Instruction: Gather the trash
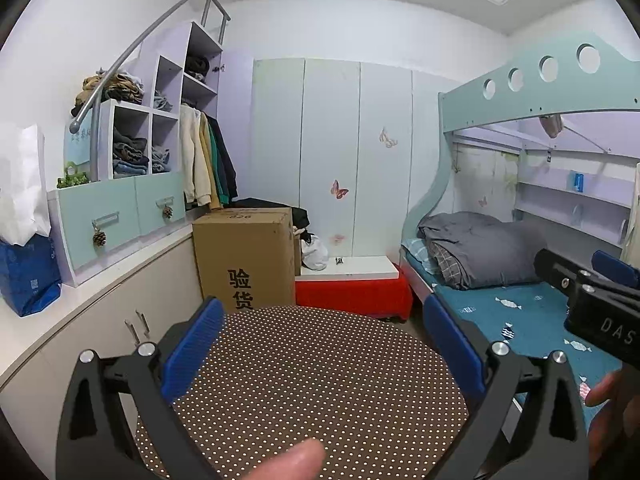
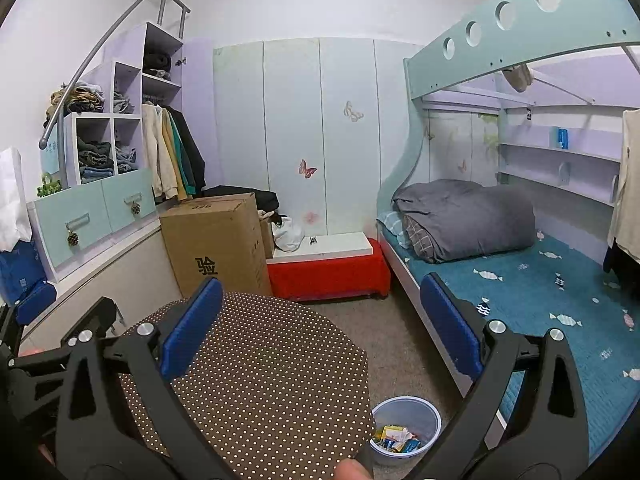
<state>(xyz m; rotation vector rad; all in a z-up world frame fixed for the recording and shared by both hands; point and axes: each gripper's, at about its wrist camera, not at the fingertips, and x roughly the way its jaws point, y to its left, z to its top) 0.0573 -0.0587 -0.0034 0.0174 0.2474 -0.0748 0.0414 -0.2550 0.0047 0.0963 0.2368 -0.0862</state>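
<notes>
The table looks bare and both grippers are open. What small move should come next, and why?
Probably pull both grippers back and stop. The table shows no trash, while wrappers already lie in the bin beside it. The left gripper and right gripper hold nothing.

A round table (image 2: 256,376) fills the lower centre of the frame. A bin (image 2: 406,426) holding wrappers (image 2: 396,438) stands on the floor at its lower right. Behind the table is a cardboard box (image 2: 216,244), with a bench (image 2: 328,272) to its right. The bunk bed (image 2: 520,280) fills the right side.
</notes>
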